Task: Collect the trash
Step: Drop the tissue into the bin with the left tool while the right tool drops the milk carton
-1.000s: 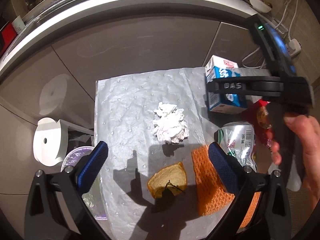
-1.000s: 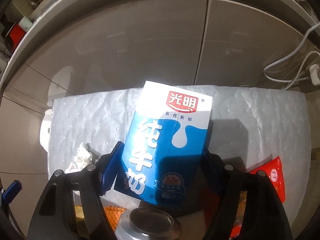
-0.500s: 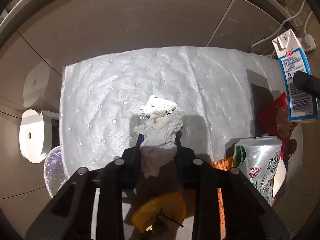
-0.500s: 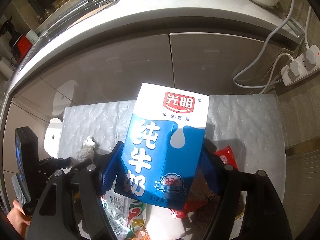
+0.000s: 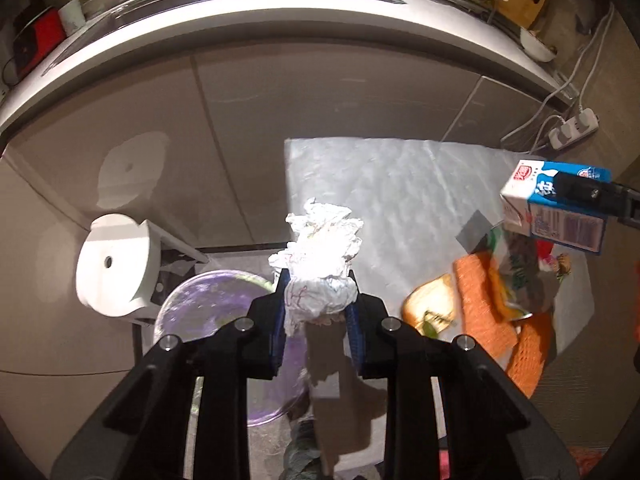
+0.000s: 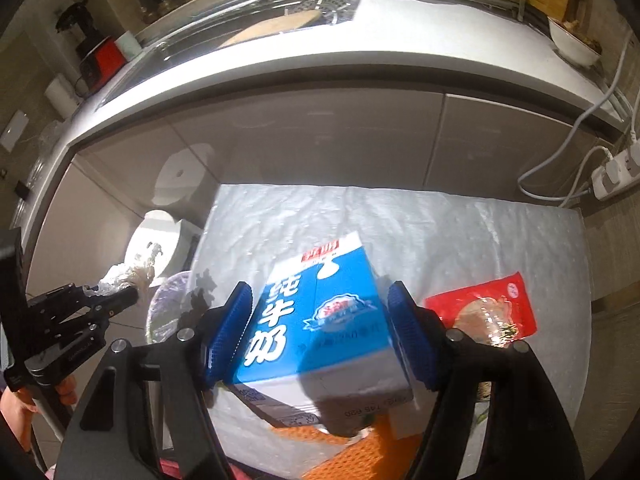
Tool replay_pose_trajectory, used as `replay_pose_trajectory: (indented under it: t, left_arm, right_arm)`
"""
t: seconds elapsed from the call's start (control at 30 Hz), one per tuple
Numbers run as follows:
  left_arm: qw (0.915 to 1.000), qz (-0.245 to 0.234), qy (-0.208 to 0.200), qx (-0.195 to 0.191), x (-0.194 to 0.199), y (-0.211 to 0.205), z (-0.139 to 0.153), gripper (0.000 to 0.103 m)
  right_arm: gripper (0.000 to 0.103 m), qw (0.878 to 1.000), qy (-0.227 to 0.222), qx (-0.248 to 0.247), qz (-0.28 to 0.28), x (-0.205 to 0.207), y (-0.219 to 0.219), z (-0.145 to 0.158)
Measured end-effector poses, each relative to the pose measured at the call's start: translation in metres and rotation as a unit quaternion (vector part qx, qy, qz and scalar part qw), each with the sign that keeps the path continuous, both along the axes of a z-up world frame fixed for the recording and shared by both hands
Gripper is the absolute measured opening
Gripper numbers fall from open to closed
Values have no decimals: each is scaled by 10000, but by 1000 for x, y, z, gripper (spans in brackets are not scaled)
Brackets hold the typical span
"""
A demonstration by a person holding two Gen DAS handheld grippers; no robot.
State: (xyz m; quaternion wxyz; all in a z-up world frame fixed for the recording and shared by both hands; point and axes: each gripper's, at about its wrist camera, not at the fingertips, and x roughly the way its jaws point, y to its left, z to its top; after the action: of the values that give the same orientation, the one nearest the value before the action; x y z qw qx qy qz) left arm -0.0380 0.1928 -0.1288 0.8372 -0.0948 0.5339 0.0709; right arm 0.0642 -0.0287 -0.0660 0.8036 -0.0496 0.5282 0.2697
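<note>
Left wrist view: my left gripper (image 5: 316,312) is clamped on the crumpled paper wad (image 5: 320,248), which sticks out past the blue pads, clear of the white mat (image 5: 400,184). At about eight o'clock from the wad sits the purple-lined bin (image 5: 200,308) beside its white lid (image 5: 116,264); I judge the wad is carried that way to be dropped in.

My right gripper (image 6: 320,344) has the blue milk carton (image 6: 320,320) tilted between its pads, and its jaws are closing; the carton hangs above the mat, so I read it as gripped. At three o'clock from it lies the red snack wrapper (image 6: 484,312), and at six o'clock the orange mesh (image 6: 340,456), both not yet collected.
</note>
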Motion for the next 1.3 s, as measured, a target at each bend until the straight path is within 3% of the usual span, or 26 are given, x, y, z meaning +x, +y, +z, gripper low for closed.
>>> replay_pose_trajectory:
  t: [0.07, 0.13, 0.3, 0.6, 0.7, 1.2, 1.3]
  left_arm:
    - [9996, 197, 208, 6, -20, 25, -17, 25]
    - [9982, 410, 434, 38, -31, 45, -43, 25]
    - [9937, 582, 958, 87, -43, 72, -104, 25]
    - [9901, 580, 1282, -24, -44, 89, -155, 25]
    - [9886, 555, 1400, -35, -40, 92, -172, 25]
    - [9852, 226, 1683, -240, -33, 87, -202, 27]
    - [9836, 146, 1777, -285, -33, 86, -206, 41]
  right_arm:
    - [56, 9997, 38, 165, 182, -13, 20, 3]
    - [43, 9994, 28, 83, 330, -23, 39, 1]
    - [41, 9995, -117, -210, 224, -32, 57, -2]
    - [55, 9972, 119, -551, -491, -39, 9, -14]
    - [64, 9968, 145, -697, -363, -55, 16, -18]
    - [73, 9959, 273, -865, 66, -83, 58, -28]
    - [76, 9957, 280, -870, 134, -87, 65, -31]
